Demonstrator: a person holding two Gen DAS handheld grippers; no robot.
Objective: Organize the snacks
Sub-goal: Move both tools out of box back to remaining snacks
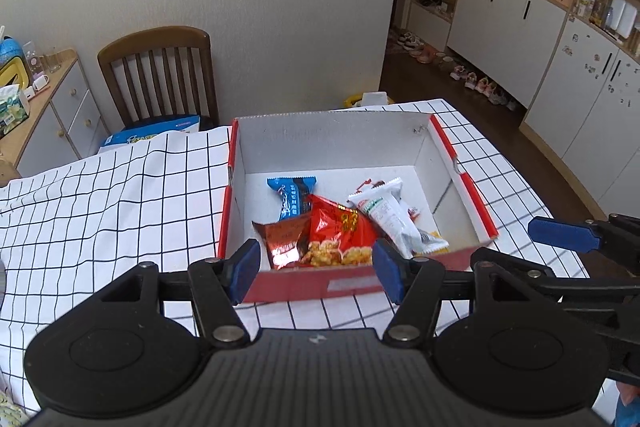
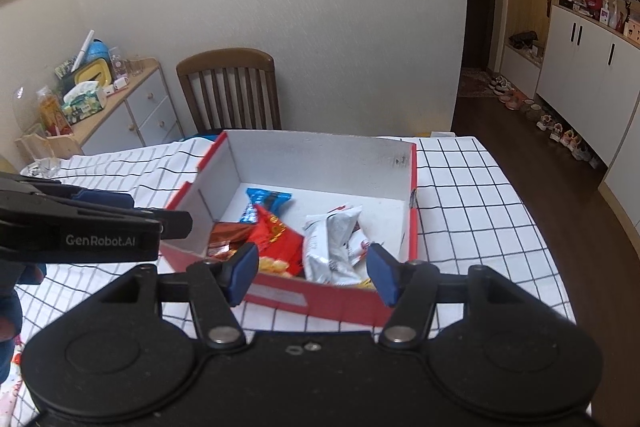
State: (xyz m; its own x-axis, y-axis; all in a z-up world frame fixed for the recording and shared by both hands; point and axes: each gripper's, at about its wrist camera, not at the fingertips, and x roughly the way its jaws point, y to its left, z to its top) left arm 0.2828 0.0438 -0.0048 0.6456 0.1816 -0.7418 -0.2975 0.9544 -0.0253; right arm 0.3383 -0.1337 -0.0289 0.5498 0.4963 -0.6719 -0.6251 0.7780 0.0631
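Note:
A red cardboard box with white inside walls (image 1: 332, 139) (image 2: 320, 155) stands on the checked tablecloth. In it lie a blue snack packet (image 1: 290, 197) (image 2: 266, 203), a red packet (image 1: 340, 231) (image 2: 276, 235), a brown foil packet (image 1: 280, 237) (image 2: 226, 237) and a white-and-silver packet (image 1: 390, 217) (image 2: 332, 247). My left gripper (image 1: 316, 273) hangs above the box's near wall, open, nothing between its blue pads. My right gripper (image 2: 312, 273) hovers over the near edge too, open and empty. Each gripper shows at the side of the other's view.
A wooden chair (image 1: 160, 75) (image 2: 232, 87) stands behind the table (image 1: 100, 207), with a blue box (image 1: 152, 133) on its seat. A cluttered drawer cabinet (image 2: 120, 107) is at the left. White cupboards (image 1: 520, 27) and shoes on the floor (image 1: 480, 83) lie to the right.

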